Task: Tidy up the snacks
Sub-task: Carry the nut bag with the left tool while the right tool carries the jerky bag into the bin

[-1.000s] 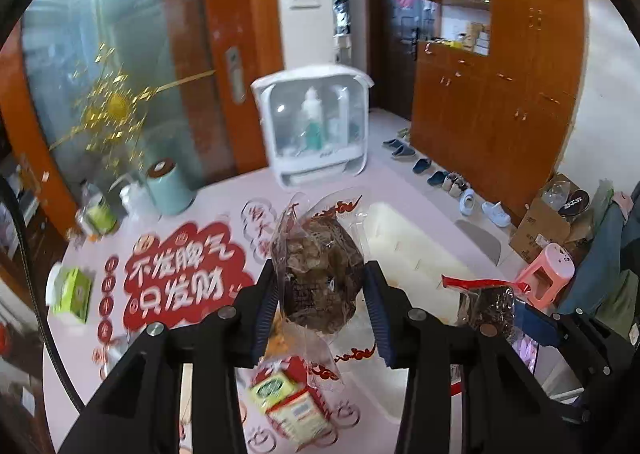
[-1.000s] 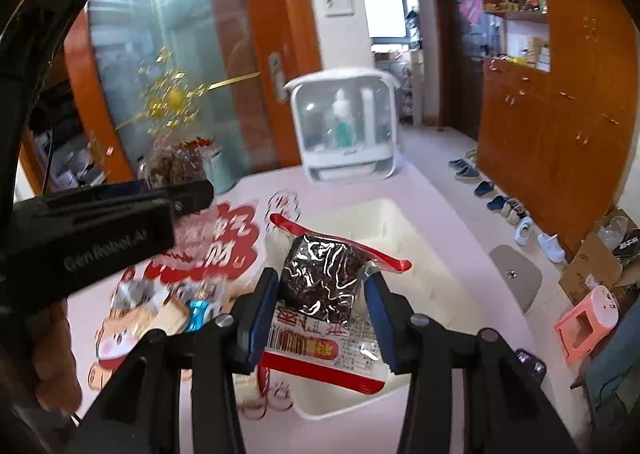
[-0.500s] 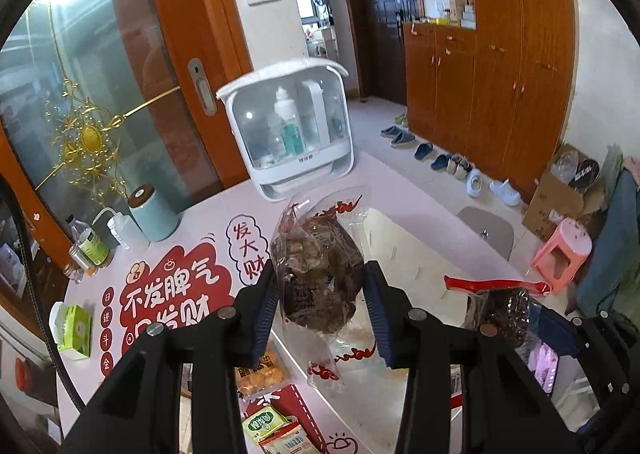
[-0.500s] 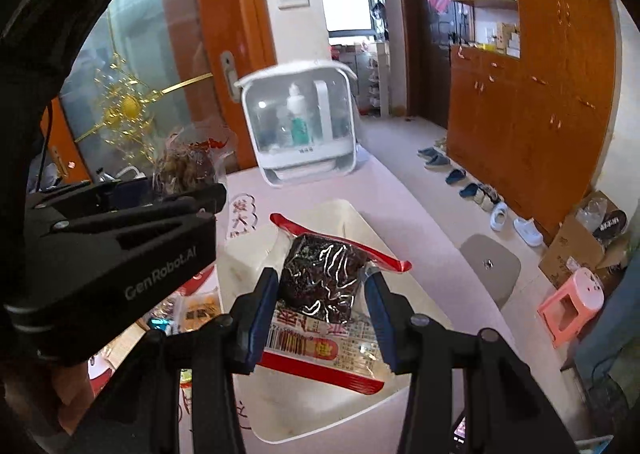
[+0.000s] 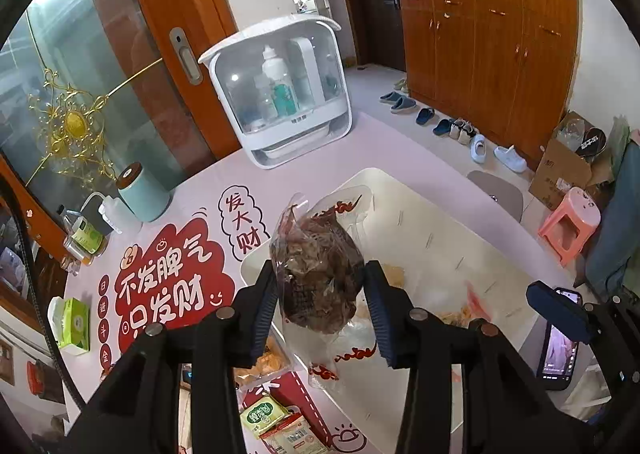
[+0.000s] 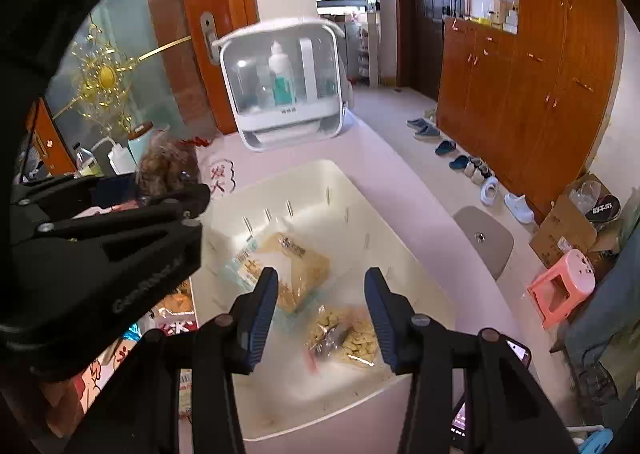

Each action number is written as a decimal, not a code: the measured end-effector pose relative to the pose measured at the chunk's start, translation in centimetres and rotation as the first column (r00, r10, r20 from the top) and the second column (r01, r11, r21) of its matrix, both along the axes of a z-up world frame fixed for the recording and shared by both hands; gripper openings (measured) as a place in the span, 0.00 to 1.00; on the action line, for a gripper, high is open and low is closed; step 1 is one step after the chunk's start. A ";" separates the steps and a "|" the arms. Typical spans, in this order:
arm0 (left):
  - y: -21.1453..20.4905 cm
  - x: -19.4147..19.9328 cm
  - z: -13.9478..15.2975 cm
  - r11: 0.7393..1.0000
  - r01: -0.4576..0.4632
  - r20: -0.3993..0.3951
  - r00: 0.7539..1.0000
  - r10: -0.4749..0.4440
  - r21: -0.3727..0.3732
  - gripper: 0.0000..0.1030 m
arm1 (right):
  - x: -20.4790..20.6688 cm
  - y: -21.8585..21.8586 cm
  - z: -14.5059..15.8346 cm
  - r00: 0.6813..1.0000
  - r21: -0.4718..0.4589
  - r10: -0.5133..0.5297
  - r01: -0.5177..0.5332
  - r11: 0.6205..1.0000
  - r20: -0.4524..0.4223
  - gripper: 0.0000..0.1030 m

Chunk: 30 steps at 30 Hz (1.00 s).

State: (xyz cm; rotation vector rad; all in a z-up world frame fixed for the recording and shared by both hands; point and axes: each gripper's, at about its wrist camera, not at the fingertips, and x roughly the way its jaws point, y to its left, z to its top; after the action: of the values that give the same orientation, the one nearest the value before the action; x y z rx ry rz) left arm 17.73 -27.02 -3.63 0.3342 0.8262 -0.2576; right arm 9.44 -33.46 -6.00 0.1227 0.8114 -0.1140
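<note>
The white bin serves as the landmark. Nearest in the right wrist view, the right gripper hangs over the bin's near end with its jaws spread and nothing between them. A second ago it pinched a dark snack pack with a red strip; that pack is gone from the jaws now, and where it landed cannot be told for certain. Below the jaws, inside the bin, lie a bag of small crackers and, just beyond it, a flat pack of pale biscuits.

At the bin's left edge, the left gripper holds a clear bag of brown snacks above the bin. Its jaws are opening, the bag between them and bulging against both pads, so it looks about to drop. Compared with a second ago, this gripper has come from over the red lettering on the table toward the bin and lower.

The bag is judged light, soft and crinkly, its film slippery and its contents probably brittle, so hard squeezing could crush them. The full middle, where the pads sit now, gives the surest hold; the loose twisted top would slide.

Beyond the bin's far end stands a white cabinet with bottles.
</note>
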 end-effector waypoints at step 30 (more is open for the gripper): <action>6.6 -2.9 1.4 0.997 -0.075 0.028 0.997 0.076 -0.028 0.92 | -0.8 2.0 -0.9 0.999 0.046 0.009 -0.007 0.999 -0.037 0.55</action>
State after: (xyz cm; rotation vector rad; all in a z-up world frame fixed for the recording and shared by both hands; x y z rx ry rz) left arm 14.83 -20.42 -2.27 0.2805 0.8048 -0.1924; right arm 8.62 -31.49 -6.85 0.1611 0.8522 -0.0905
